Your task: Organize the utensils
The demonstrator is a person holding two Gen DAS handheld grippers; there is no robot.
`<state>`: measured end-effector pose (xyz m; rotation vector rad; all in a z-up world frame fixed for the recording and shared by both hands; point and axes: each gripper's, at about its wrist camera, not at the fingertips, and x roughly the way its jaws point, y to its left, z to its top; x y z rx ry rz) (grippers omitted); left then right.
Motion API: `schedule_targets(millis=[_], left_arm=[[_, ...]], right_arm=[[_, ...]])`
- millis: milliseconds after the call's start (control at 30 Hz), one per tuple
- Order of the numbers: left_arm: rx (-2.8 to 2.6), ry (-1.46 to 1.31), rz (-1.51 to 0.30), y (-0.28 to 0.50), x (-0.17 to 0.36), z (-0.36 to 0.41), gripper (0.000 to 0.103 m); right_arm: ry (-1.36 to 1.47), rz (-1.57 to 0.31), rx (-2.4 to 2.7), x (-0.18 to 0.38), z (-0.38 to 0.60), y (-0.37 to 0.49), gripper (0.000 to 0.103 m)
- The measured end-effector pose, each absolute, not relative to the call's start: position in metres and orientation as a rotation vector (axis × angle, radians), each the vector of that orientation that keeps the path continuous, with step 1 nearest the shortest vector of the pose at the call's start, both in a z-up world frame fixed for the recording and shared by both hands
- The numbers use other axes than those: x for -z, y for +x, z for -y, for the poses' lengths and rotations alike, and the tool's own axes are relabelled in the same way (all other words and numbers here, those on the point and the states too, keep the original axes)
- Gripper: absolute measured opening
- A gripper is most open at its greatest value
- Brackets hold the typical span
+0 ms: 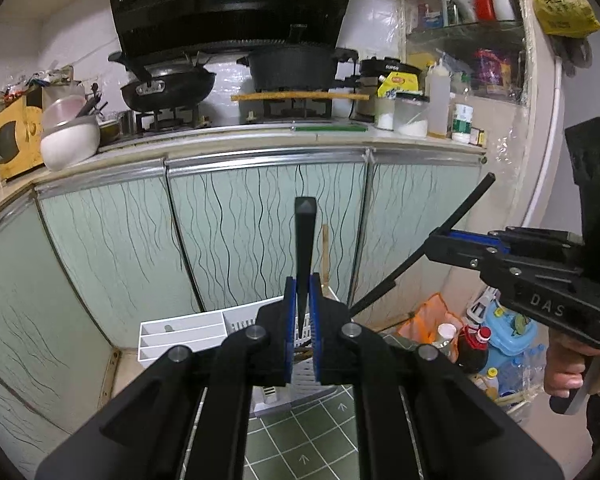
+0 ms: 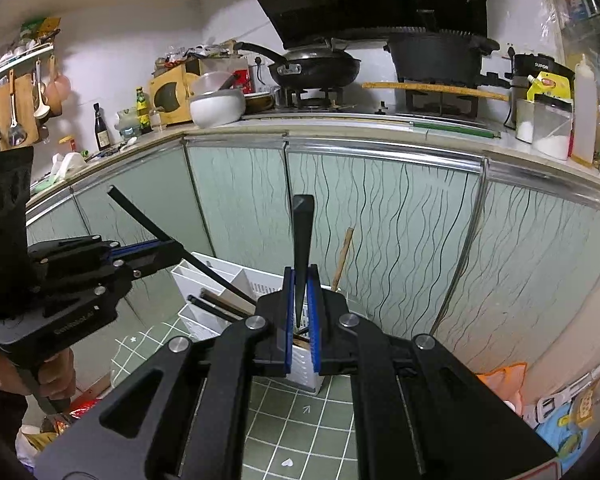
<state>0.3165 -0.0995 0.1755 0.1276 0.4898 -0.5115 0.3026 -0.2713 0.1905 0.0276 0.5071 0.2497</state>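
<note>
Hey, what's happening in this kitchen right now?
A person is sorting utensils with handheld tongs in each hand. The left tongs are shut on a black chopstick that sticks up between the blue pads. The right tongs are shut on another black chopstick. Both hang above a white utensil organizer on the green mat, where a few dark sticks already lie.

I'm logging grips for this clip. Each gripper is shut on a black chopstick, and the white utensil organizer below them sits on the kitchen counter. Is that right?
Not quite. The white utensil organizer stands on the green tiled floor in front of the cabinet doors, not on the counter, as the right wrist view shows. The rest holds: the left gripper and right gripper are each shut on a black chopstick.
</note>
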Motion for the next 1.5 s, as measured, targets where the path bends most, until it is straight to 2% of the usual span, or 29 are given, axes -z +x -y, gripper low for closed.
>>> schedule_targets(millis=[367, 400, 433, 467, 500, 533, 600, 633, 667, 867, 1500], left_arm=[[0.492, 0.132, -0.545, 0.355, -0.143, 0.105, 0.008], [0.466, 0.144, -0.544, 0.357, -0.140, 0.106, 0.009], [0.445, 0.154, -0.540, 0.358, -0.138, 0.105, 0.014], [0.410, 0.166, -0.530, 0.357, -0.137, 0.103, 0.050], [0.388, 0.171, -0.521, 0.357, -0.137, 0.102, 0.093], [0.354, 0.175, -0.484, 0.353, -0.139, 0.098, 0.099], [0.365, 0.168, -0.452, 0.346, -0.141, 0.090, 0.099], [0.372, 0.167, -0.457, 0.344, -0.141, 0.088, 0.099], [0.368, 0.169, -0.457, 0.341, -0.141, 0.086, 0.099], [0.365, 0.189, -0.456, 0.315, -0.142, 0.080, 0.099], [0.346, 0.108, -0.459, 0.217, -0.129, 0.051, 0.099]], right_arm=[[0.063, -0.588, -0.275, -0.152, 0.278, 0.348, 0.006], [0.066, -0.599, -0.280, -0.147, 0.279, 0.352, 0.006], [0.068, -0.598, -0.263, -0.144, 0.281, 0.354, 0.011], [0.069, -0.593, -0.256, -0.143, 0.284, 0.354, 0.036], [0.071, -0.587, -0.249, -0.142, 0.287, 0.353, 0.056], [0.074, -0.576, -0.232, -0.143, 0.290, 0.350, 0.086], [0.074, -0.539, -0.221, -0.146, 0.295, 0.342, 0.089], [0.069, -0.537, -0.227, -0.147, 0.297, 0.338, 0.095], [0.065, -0.536, -0.224, -0.147, 0.298, 0.334, 0.096], [-0.040, -0.528, -0.161, -0.148, 0.291, 0.305, 0.096], [-0.072, -0.479, -0.158, -0.136, 0.253, 0.193, 0.096]])
